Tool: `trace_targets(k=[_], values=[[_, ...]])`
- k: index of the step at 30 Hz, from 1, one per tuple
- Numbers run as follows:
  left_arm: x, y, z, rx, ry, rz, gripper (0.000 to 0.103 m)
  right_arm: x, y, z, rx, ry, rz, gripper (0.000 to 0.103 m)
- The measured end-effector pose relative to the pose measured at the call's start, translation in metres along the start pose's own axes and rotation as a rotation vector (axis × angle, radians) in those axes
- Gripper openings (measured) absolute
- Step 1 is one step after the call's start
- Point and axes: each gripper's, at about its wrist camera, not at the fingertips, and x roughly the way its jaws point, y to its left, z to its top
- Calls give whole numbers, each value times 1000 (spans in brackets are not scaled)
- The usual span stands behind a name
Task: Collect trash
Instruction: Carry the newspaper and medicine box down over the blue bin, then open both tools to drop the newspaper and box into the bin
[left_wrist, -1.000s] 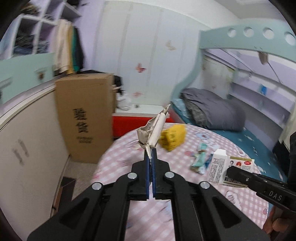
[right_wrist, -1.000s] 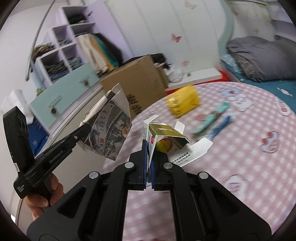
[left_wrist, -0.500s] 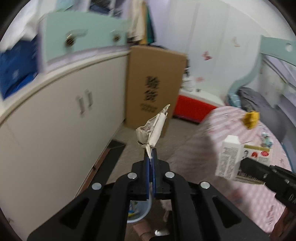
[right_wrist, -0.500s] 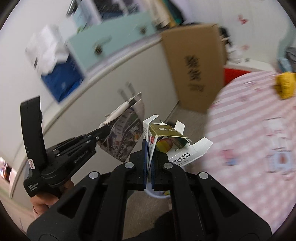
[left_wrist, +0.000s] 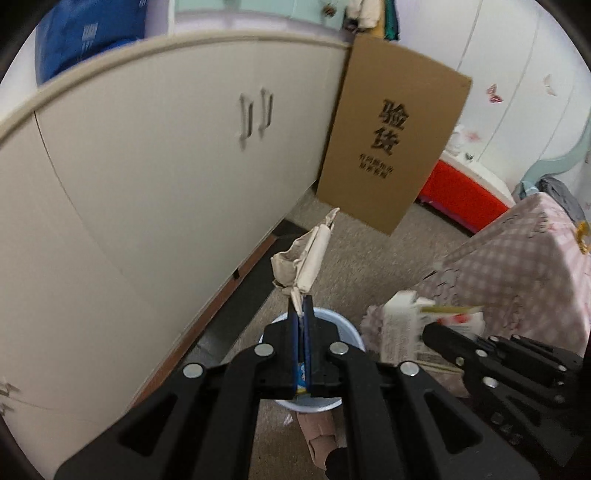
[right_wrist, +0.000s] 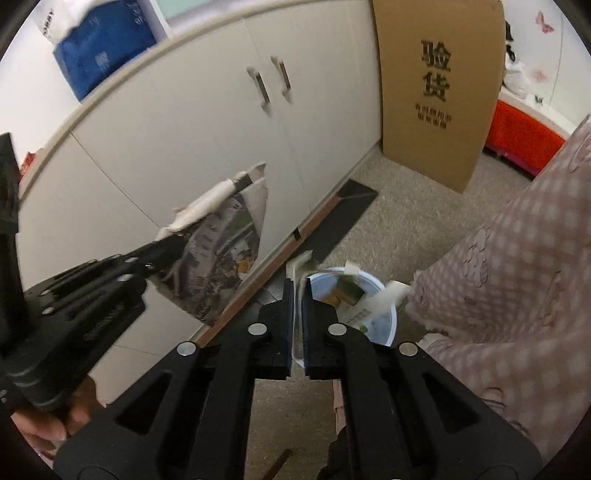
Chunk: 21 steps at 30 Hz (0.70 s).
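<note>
Since the earlier frames both grippers have swung off the pink checked tablecloth (right_wrist: 517, 258) and are now pointing down at the pale blue bin (right_wrist: 386, 325) on the beige carpet (left_wrist: 369, 251), beside the cream cabinet (left_wrist: 166, 166). The left gripper (left_wrist: 303, 314) is pinching the crumpled newspaper (left_wrist: 306, 258) with its jaws fully closed; the paper is sticking up from the fingertips, above the bin's far rim. The right gripper (right_wrist: 297, 295) has just been opening its jaws: a narrow gap is showing between the blue pads, with a thin edge of the small carton (right_wrist: 354, 295) apparently still in the gap. The carton is blurred, lying over the bin's mouth; whether the pads are still pressing on it cannot be told for certain. A brown cardboard box (right_wrist: 436, 92) is leaning against the cabinet behind the bin. A hand (right_wrist: 55, 424) is gripping the left gripper's handle.
</note>
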Motion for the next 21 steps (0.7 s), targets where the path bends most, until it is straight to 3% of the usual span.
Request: trace_targets(k=[1, 2, 9, 16, 21], values=[[5, 1, -2, 1, 10, 6, 2, 4, -5, -3, 11, 7, -1, 38], [8, 1, -4, 1, 18, 7, 2, 8, -8, -6, 19, -1, -19, 58], [30, -2, -14, 1, 67, 3, 2, 16, -29, -25, 94, -18, -17, 59], [41, -13, -19, 17, 94, -2, 2, -6, -51, -36, 224, -160, -101, 71], [45, -21, -19, 25, 104, -8, 3, -15, -50, -39, 216, -206, -159, 75]])
